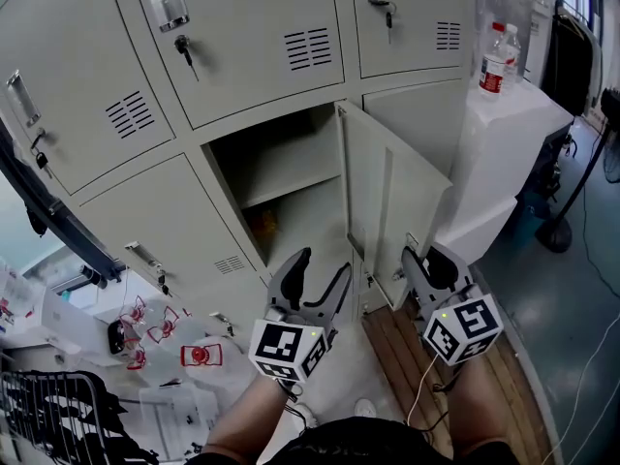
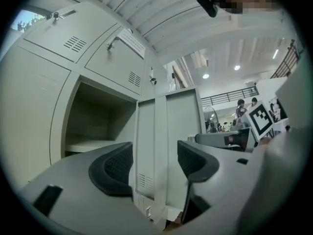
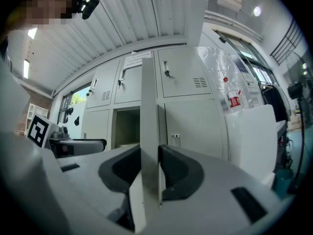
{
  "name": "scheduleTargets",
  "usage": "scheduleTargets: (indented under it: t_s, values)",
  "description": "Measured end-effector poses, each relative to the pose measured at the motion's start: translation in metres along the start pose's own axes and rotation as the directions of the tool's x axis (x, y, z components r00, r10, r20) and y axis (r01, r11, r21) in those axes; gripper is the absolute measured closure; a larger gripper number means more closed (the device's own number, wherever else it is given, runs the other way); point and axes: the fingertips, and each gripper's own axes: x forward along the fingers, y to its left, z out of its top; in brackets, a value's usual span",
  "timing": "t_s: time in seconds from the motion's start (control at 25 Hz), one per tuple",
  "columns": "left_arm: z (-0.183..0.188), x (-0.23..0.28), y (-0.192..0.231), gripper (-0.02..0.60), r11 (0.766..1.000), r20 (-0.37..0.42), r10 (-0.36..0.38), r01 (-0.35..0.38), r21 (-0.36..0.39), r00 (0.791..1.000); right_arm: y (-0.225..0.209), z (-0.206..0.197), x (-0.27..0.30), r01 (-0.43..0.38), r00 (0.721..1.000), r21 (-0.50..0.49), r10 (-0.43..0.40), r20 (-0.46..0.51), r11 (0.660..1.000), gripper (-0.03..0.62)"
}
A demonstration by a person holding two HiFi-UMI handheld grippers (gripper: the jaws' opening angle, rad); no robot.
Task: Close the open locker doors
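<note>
- open locker door [image 1: 387, 201] juts from the bottom row, its edge pinched by the right gripper [image 3: 149, 155].
- left gripper [image 2: 154, 158] gapes wide, empty; the closing door may strike it.

The door [image 1: 392, 197] is standing out from the locker compartment [image 1: 281, 168], its edge sitting gripped in my right gripper [image 1: 431, 264]; my left gripper [image 1: 323, 267] is hovering left of it.
</note>
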Motion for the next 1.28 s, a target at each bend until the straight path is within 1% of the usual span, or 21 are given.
scheduleTargets:
  t_s: [0.24, 0.4, 0.52, 0.76, 1.12, 1.28]
  values:
    - [0.003, -0.023, 0.015, 0.370, 0.999, 0.002, 0.038, -0.038, -0.001, 0.999, 0.021, -0.001, 0.004, -0.004, 1.000, 0.015, 0.004, 0.003, 1.000, 0.479]
    - [0.007, -0.041, 0.031, 0.475, 0.996, 0.010, 0.086, -0.086, -0.005, 0.996, 0.038, -0.003, 0.007, -0.006, 1.000, 0.025, 0.006, 0.012, 1.000, 0.477]
    - [0.011, -0.053, 0.044, 0.580, 0.993, 0.020, 0.121, -0.121, -0.015, 0.992, 0.049, -0.003, 0.011, -0.008, 1.000, 0.029, 0.008, 0.013, 1.000, 0.471]
    - [0.013, -0.070, 0.057, 0.578, 0.992, 0.013, 0.123, -0.123, -0.021, 0.992, 0.070, -0.004, 0.017, -0.006, 1.000, 0.033, 0.005, 0.026, 0.999, 0.461]
    - [0.016, -0.092, 0.078, 0.578, 0.989, 0.003, 0.146, -0.146, -0.018, 0.989, 0.101, -0.006, 0.029, -0.019, 0.999, 0.026, 0.018, 0.043, 0.999, 0.445]
    - [0.014, -0.100, 0.088, 0.578, 0.988, -0.004, 0.156, -0.156, -0.018, 0.988, 0.118, -0.009, 0.037, -0.049, 0.998, 0.027, 0.048, 0.041, 0.998, 0.444]
